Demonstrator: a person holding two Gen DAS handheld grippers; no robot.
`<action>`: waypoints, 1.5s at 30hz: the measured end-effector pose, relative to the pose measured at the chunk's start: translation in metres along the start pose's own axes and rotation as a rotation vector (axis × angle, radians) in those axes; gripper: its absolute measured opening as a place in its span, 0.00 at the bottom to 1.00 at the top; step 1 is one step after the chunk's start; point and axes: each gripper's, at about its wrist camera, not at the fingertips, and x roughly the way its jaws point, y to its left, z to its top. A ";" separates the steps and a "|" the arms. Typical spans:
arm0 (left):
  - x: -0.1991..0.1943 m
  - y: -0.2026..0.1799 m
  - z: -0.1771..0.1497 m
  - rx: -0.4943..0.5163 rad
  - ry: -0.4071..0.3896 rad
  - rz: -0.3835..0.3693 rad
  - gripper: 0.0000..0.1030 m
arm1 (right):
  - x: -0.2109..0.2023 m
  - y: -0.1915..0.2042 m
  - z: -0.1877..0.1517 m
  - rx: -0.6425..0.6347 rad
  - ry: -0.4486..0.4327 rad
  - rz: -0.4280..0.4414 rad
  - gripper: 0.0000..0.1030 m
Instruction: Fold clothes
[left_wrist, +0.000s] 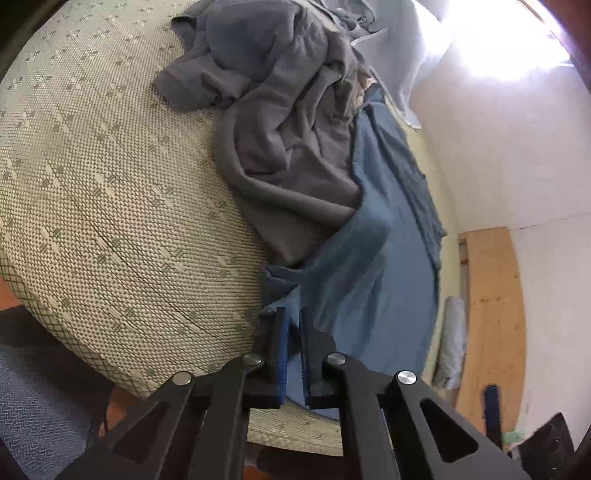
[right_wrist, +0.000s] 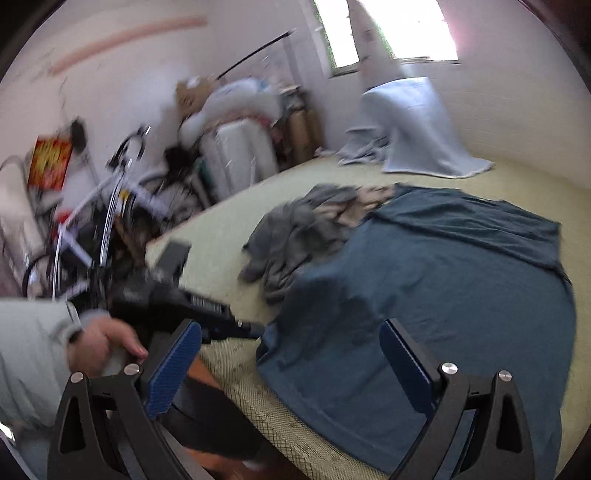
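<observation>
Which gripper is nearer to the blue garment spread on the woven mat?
Left. The left gripper is shut on the near edge of the blue garment. The right gripper is open and hovers above the garment's near edge without touching it.

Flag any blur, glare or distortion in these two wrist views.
Left wrist view: window blown out to white glare, woven straw mat bowed by fisheye, weave mostly sharp. Right wrist view: motion blur smears the bicycle and crumpled grey garment; window overexposed; spread blue garment soft.
</observation>
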 end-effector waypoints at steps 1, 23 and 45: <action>-0.001 -0.002 0.000 0.002 -0.005 -0.008 0.02 | 0.011 0.004 -0.002 -0.019 0.018 0.008 0.96; -0.028 0.010 0.020 -0.091 -0.047 -0.058 0.01 | 0.184 0.066 -0.051 -0.275 0.275 -0.073 0.53; -0.021 0.050 0.008 -0.134 0.010 -0.052 0.54 | 0.182 0.031 -0.033 0.044 0.266 0.175 0.04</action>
